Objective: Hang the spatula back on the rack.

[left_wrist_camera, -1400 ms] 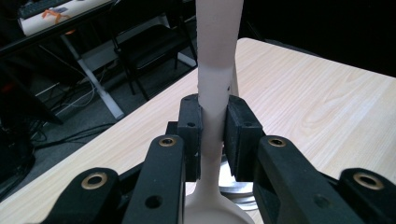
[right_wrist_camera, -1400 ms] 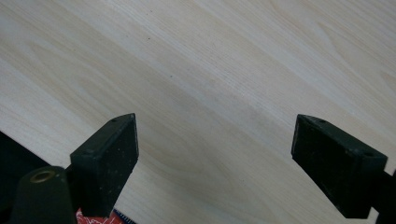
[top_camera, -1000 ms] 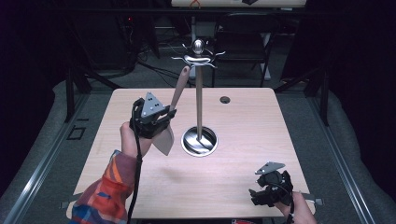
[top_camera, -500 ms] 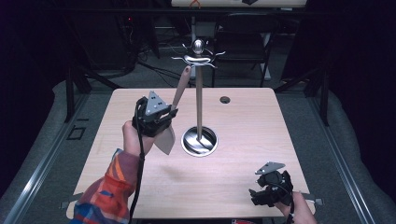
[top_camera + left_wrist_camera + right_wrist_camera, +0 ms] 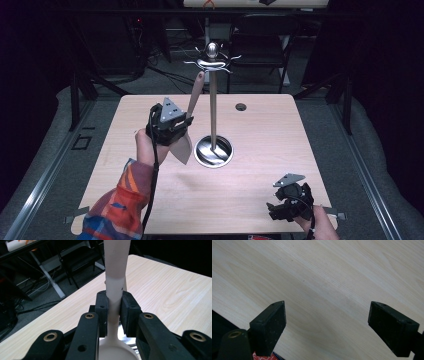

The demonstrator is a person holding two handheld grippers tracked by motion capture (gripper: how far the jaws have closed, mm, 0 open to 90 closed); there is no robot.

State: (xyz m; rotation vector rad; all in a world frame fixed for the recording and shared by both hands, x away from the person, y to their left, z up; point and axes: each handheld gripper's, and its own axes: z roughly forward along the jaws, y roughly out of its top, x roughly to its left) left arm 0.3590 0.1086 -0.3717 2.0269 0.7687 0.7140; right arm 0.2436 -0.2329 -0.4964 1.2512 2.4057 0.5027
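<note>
A beige spatula is held upright above the table, blade down, its handle tip close under the hooks of a metal utensil stand. My left gripper is shut on the spatula's neck; in the left gripper view the handle rises between the two pads and my left gripper clamps it. The stand has a round shiny base and a ring of hooks at its top. My right gripper rests near the table's front right corner, and the right gripper view has my right gripper open over bare wood.
The light wooden table has a small dark hole near its far edge. Dark chairs and desk legs stand behind the table, and grey floor surrounds it. A patterned sleeve comes in at the lower left.
The left gripper and spatula have shifted very slightly; the handle tip stays near the stand's hooks. The right gripper has not moved.
</note>
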